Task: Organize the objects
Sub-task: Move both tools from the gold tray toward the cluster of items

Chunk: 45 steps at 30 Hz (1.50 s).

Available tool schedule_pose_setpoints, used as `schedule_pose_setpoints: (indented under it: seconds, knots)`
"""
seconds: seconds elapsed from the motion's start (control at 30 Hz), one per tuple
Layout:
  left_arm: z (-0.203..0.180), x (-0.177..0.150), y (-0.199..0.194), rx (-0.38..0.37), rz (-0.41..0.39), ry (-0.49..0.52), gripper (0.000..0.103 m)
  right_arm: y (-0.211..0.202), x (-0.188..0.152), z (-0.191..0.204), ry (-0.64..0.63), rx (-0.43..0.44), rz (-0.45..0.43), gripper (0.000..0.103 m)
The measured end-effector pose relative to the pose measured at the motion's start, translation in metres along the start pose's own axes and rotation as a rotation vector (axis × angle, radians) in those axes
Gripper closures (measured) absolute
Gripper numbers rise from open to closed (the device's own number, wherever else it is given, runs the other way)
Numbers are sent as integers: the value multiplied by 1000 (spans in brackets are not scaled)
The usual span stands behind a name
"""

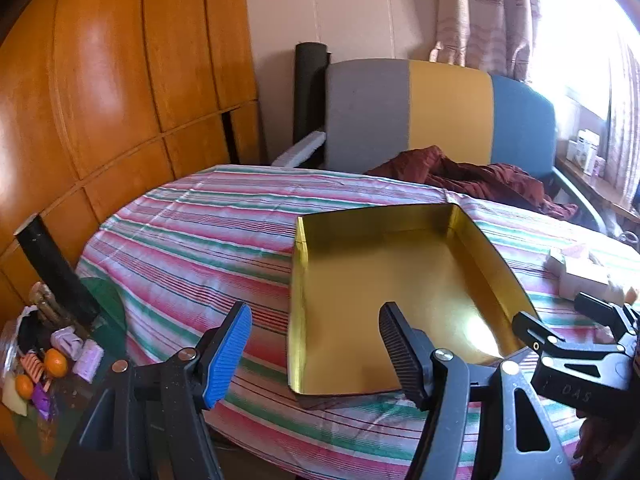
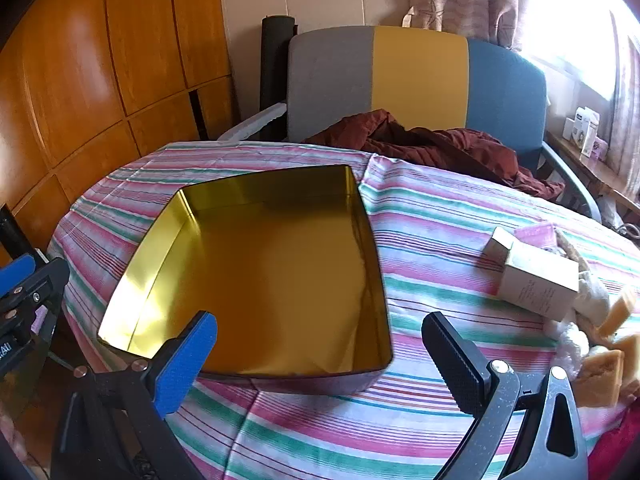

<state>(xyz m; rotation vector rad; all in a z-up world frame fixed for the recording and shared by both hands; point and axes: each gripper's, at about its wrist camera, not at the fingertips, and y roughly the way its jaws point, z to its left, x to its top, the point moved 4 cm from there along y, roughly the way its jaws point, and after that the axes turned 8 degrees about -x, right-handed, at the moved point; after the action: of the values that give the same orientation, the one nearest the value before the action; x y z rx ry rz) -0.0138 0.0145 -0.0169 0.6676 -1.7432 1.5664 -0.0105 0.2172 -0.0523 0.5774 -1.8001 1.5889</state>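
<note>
An open gold-lined tin (image 2: 256,264) is sitting empty on a table draped in a pink, green and white striped cloth (image 2: 432,216), as the right gripper (image 2: 320,356) is hovering over its near edge with jaws spread wide and nothing between them. A small white carton (image 2: 538,282) is lying to the right beside tan blocks (image 2: 604,376), while a maroon garment (image 2: 432,148) is slumping against a grey, yellow and blue chair (image 2: 416,76).
</note>
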Motion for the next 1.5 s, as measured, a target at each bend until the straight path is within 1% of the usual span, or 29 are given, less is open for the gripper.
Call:
schedule_pose_setpoints:
  seconds: [0.13, 0.23, 0.33, 0.37, 0.5, 0.6, 0.63, 0.73, 0.8, 0.87, 0.93, 1.03, 1.13, 1.2, 1.27, 1.37, 1.4, 1.5]
  knots:
    - [-7, -3, 4, -89, 25, 11, 35, 2, -2, -12, 18, -13, 15, 0]
    - [-17, -8, 11, -200, 80, 1, 35, 4, -4, -22, 27, -29, 24, 0]
    - [-31, -13, 17, -263, 127, 13, 35, 5, -7, -38, 49, -45, 36, 0]
    - [-34, -14, 19, -277, 135, 24, 35, 4, -7, -43, 55, -51, 37, 0]
    - [-66, -17, 22, -334, 157, 125, 35, 0, -13, -70, 92, -80, 45, 0]
    - [-77, -15, 21, -404, 172, 146, 35, -5, -20, -103, 139, -123, 62, 0]
    - [-80, -13, 22, -416, 175, 150, 34, -7, -23, -113, 152, -137, 68, 0]
    - [-96, -8, 25, -495, 194, 152, 25, -13, -31, -150, 198, -186, 87, 0]
    - [-107, -2, 28, -557, 215, 143, 23, -19, -38, -178, 237, -218, 104, 0]
    - [-118, 1, 32, -584, 227, 163, 23, -27, -44, -202, 271, -241, 119, 0]
    - [-134, 2, 36, -619, 261, 189, 23, -33, -49, -225, 306, -278, 123, 0]
    - [-156, 1, 42, -618, 305, 256, 23, -47, -56, -263, 376, -337, 116, 0]
    - [-172, -3, 51, -626, 363, 288, 24, -60, -60, -299, 466, -366, 112, 0]
    - [-183, -3, 58, -634, 398, 302, 24, -63, -60, -313, 505, -373, 118, 0]
    - [-192, 0, 61, -656, 410, 312, 24, -63, -57, -325, 526, -375, 112, 0]
    - [-215, 13, 61, -694, 393, 348, 24, -56, -52, -337, 534, -375, 100, 0]
    - [-227, 19, 62, -714, 393, 369, 24, -51, -49, -339, 533, -364, 88, 0]
    - [-255, 31, 69, -775, 406, 382, 23, -41, -48, -343, 525, -351, 77, 0]
